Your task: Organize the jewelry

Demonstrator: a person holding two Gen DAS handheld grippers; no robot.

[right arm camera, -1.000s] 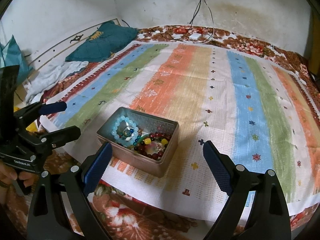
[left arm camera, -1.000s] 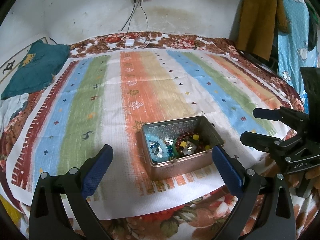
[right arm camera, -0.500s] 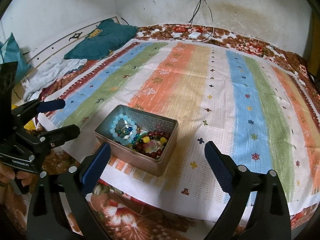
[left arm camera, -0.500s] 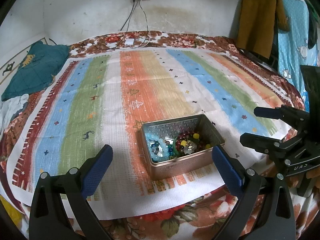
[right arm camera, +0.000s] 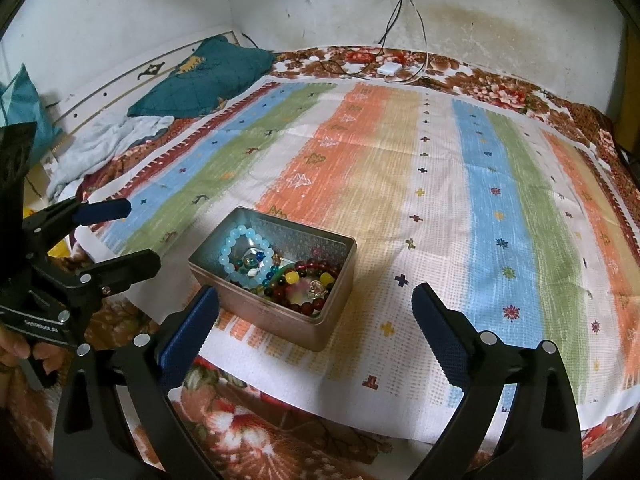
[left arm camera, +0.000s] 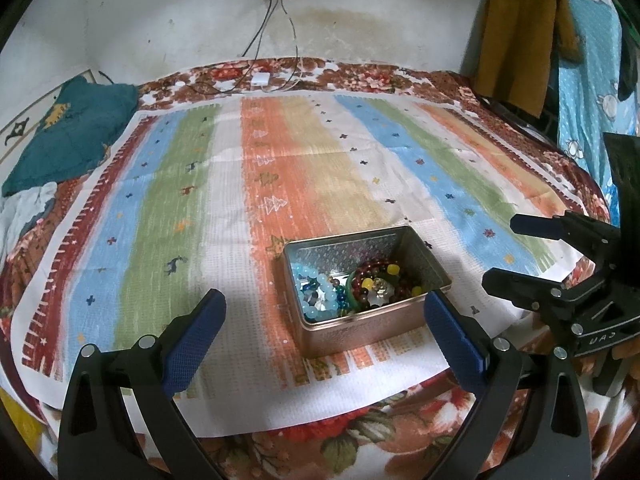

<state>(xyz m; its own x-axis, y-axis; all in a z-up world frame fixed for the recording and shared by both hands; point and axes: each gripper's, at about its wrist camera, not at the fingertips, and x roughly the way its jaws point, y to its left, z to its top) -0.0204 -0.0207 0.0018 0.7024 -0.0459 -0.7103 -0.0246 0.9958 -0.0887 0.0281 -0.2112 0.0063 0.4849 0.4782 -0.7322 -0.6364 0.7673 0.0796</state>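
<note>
Tin: I see an open rectangular metal tin [left arm camera: 366, 312] standing on the striped cloth [left arm camera: 240, 208], just ahead of both grippers and near the cloth's front edge.
Tin contents: a pale blue bead bracelet [right arm camera: 240, 250] lies at the end nearer my left gripper; a dark red bead bracelet [right arm camera: 316, 280] with yellow beads fills the end nearer my right gripper, with small mixed beads and a green band between them. The far part of the tin floor is bare.
Left gripper: my left gripper [left arm camera: 324, 334] is spread wide with nothing between its blue pads [left arm camera: 192, 340]; the tin sits just past its right fingertip.
Right gripper: my right gripper [right arm camera: 316, 326] is also spread wide and grasping nothing; the tin sits ahead, toward its left fingertip.
Gripper spacing: each gripper shows in the other's view, apart, flanking the tin.
Edges: the cloth's front hem runs just beyond my fingertips, with the floral bedspread [right arm camera: 260, 432] under it.
Open room: ahead of the tin the cloth lies flat toward the wall; a teal pillow [right arm camera: 208, 80] and white charger [right arm camera: 389, 69] sit well beyond.
</note>
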